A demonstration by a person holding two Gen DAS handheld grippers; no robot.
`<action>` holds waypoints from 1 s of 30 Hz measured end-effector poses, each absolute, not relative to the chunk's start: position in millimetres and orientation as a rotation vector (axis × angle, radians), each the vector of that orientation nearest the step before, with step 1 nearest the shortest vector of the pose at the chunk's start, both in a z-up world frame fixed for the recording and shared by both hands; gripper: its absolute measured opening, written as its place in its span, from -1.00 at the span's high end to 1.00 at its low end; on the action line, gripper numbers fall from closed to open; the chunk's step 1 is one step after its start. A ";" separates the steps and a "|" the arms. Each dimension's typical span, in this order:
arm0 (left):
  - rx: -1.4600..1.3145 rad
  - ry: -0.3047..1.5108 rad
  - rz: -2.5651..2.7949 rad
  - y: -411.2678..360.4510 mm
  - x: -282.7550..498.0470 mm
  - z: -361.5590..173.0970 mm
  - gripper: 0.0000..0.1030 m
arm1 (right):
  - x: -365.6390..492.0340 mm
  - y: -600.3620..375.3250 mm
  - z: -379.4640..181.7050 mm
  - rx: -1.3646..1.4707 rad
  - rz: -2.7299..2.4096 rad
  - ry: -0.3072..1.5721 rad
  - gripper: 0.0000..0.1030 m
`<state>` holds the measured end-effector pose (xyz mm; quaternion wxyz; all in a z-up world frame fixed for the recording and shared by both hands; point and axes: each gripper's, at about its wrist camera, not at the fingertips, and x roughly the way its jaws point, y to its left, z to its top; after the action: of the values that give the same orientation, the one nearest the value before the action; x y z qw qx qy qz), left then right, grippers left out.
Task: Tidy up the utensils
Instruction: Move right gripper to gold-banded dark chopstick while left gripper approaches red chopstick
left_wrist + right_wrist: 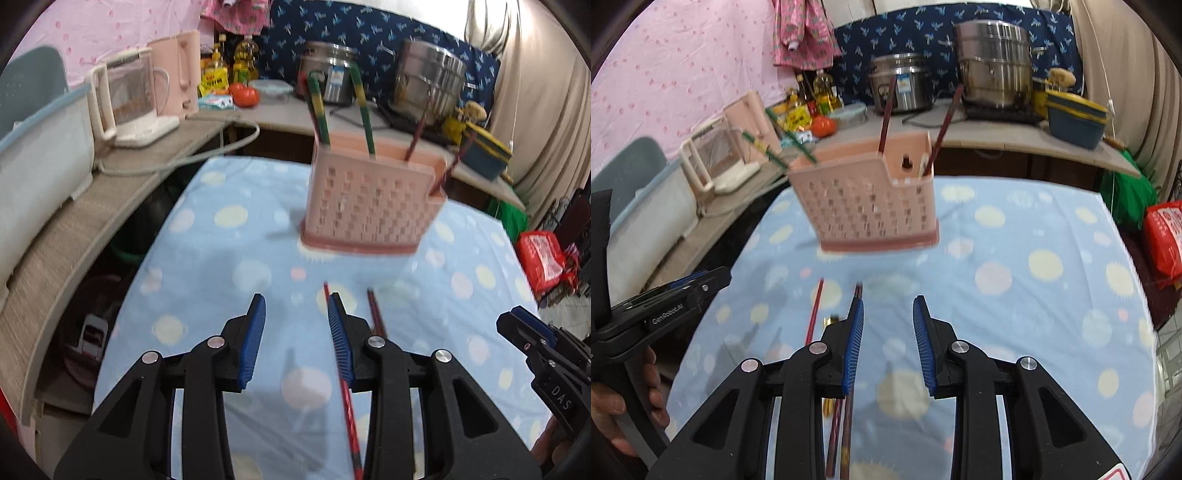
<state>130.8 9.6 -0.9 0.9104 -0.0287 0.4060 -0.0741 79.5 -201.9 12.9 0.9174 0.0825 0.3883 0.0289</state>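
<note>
While both grippers, left gripper [296,306] and right gripper [888,308], hang open and empty, loose chopsticks [814,314] lie lengthwise lower centre, nearest the left; holder [871,206] stands beyond, upper centre.

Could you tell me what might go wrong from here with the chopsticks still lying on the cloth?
1. The chopsticks lie flat on the soft cloth; the open right gripper may pinch fabric with them.
2. The holder already has sticks leaning outward; a clumsy insertion might tip it.
3. The left gripper and right gripper work close together and could collide.
</note>
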 end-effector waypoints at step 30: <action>0.002 1.016 -0.252 -16.2 36.5 -79.4 0.35 | 2.0 -149.8 -75.3 0.099 0.135 0.999 0.52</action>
<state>36.5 -16.2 -79.4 0.8662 0.0007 0.4849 -0.1206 2.0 -149.8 -75.3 0.8745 0.0472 0.4784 0.0647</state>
